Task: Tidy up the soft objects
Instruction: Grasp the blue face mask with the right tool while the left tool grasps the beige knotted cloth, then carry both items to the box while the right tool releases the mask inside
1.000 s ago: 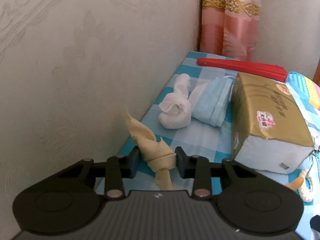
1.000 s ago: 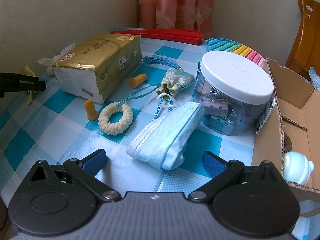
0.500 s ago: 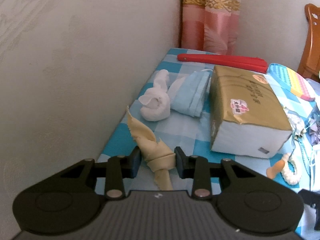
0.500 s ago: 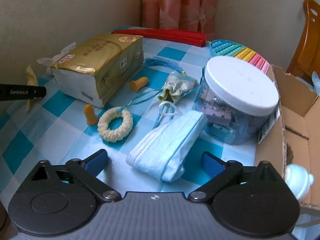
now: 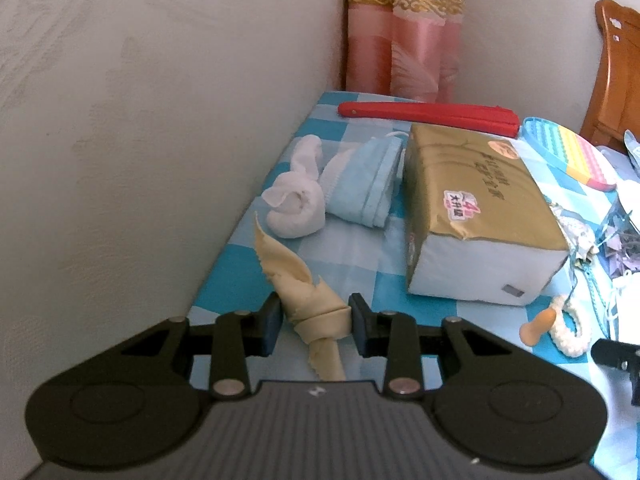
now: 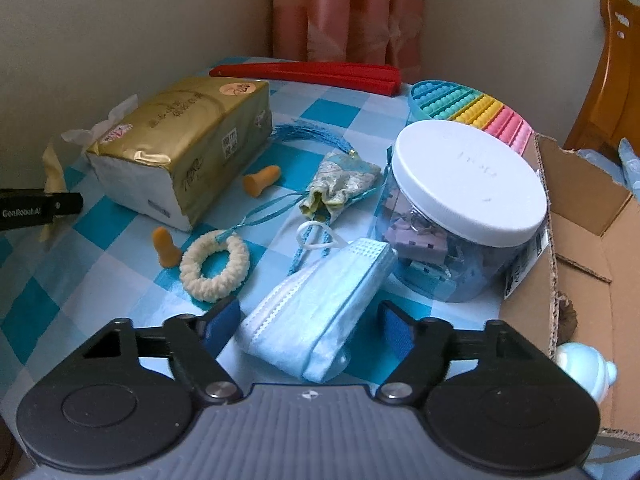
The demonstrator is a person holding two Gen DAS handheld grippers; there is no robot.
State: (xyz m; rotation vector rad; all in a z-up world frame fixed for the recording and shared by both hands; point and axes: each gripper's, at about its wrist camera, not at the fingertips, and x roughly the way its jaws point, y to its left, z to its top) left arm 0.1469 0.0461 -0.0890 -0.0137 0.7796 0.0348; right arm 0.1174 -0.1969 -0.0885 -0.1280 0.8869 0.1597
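A knotted yellow cloth (image 5: 316,312) stands upright beside the wall; a folded blue mask (image 6: 316,316) lies flat.

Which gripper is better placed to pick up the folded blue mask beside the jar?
Right gripper: its closing jaws already straddle the mask. Left gripper is shut on a knotted yellow cloth.

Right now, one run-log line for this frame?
left gripper: shut on knotted yellow cloth | right gripper: open, jaws just closing around folded blue face mask, pads not touching | mask on checked tablecloth
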